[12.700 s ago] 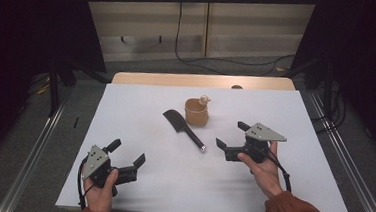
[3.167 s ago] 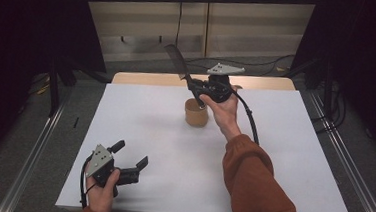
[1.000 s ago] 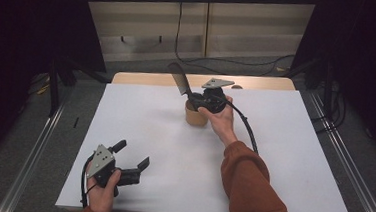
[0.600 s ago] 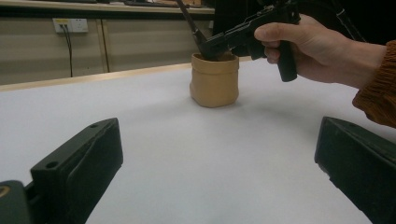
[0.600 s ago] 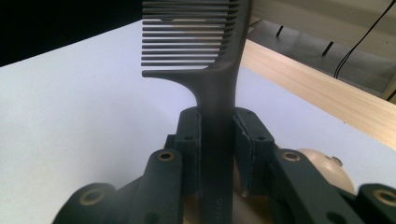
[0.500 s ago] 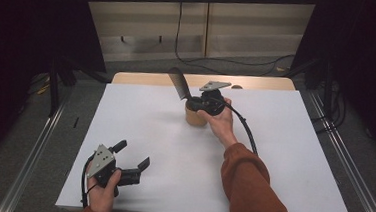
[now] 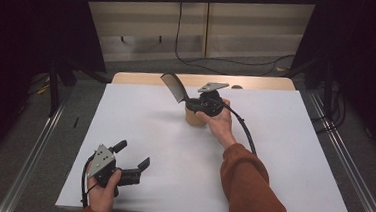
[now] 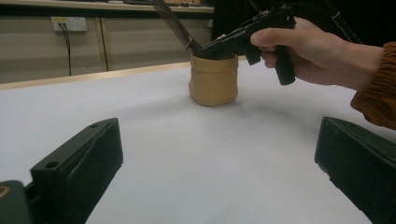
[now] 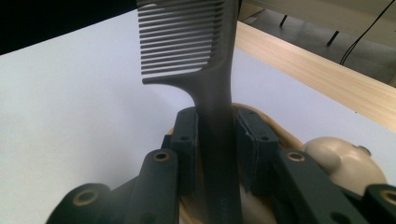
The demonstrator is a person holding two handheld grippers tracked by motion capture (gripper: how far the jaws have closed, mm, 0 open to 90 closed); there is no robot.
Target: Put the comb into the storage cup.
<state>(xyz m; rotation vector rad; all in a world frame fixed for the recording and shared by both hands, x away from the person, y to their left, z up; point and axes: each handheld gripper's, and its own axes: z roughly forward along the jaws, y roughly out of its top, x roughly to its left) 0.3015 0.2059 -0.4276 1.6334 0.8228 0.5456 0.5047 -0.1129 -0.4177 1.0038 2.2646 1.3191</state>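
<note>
A black comb (image 7: 174,87) stands tilted, teeth end up and to the left, with its handle reaching down into a tan cup (image 7: 194,117) at the table's far middle. My right gripper (image 7: 192,105) hovers over the cup's mouth, shut on the comb's handle. In the right gripper view the handle (image 9: 215,107) sits between the two pads (image 9: 187,135); the jaws have just been easing open. The left gripper view shows the cup (image 8: 213,79) and the comb (image 8: 175,25) farther off. My left gripper (image 7: 133,154) rests open near the front left edge, nothing between its fingers (image 8: 79,172).
A cream rounded object (image 9: 345,161) lies inside the cup beside the handle. The white table top (image 7: 272,157) has a wooden strip (image 7: 143,78) along its far edge. Metal rails run along both sides, and cables lie on the floor beyond.
The comb lay flat on the table; my right gripper lifted it, carried it above the cup and lowered it handle-first. Over the last second it barely shifts. The left gripper stays put.
</note>
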